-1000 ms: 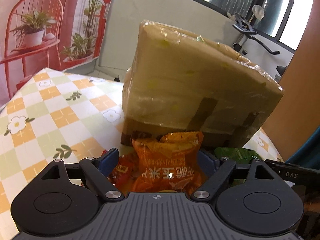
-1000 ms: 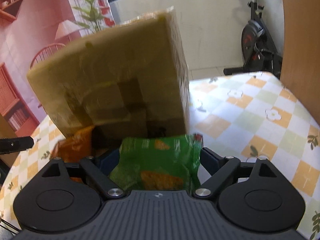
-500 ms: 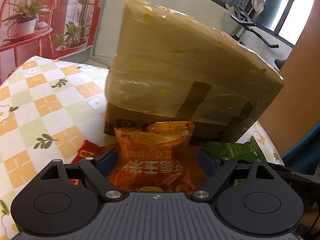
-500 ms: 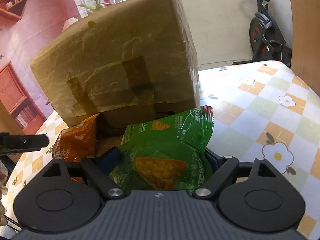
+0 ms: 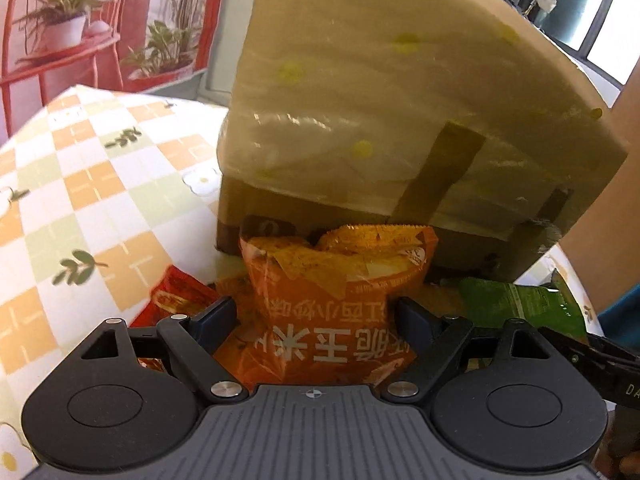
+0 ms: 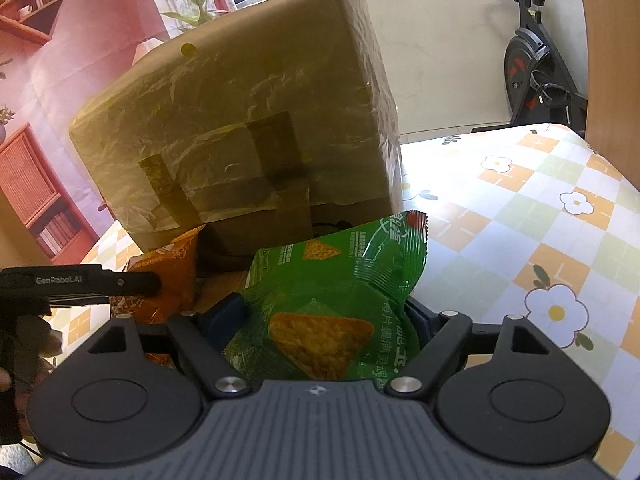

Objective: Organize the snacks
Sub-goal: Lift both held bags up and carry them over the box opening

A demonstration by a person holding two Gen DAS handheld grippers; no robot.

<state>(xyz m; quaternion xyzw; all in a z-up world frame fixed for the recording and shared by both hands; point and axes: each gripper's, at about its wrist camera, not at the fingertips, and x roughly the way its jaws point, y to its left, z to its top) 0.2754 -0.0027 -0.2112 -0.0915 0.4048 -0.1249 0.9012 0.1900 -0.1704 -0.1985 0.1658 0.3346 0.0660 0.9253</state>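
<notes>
Closing on an orange snack bag [image 5: 336, 300], the left gripper [image 5: 316, 312] pinches it between its jaws; the bag's long axis points ahead at the taped box [image 5: 400, 120]. Right gripper [image 6: 324, 312], jaws also closing, holds a green chip bag [image 6: 336, 300] just before the same box.

On the black side bar of my left gripper [image 6: 80, 280], seen from my right wrist, I read "GenRobot.AI". From my left wrist, the bar of my right gripper [image 5: 600, 372] shows only "DA" at the picture's edge. The orange snack bag [image 5: 336, 304] and green snack bag [image 6: 336, 300] carry large white Chinese characters, upside down and unreadable to me.
</notes>
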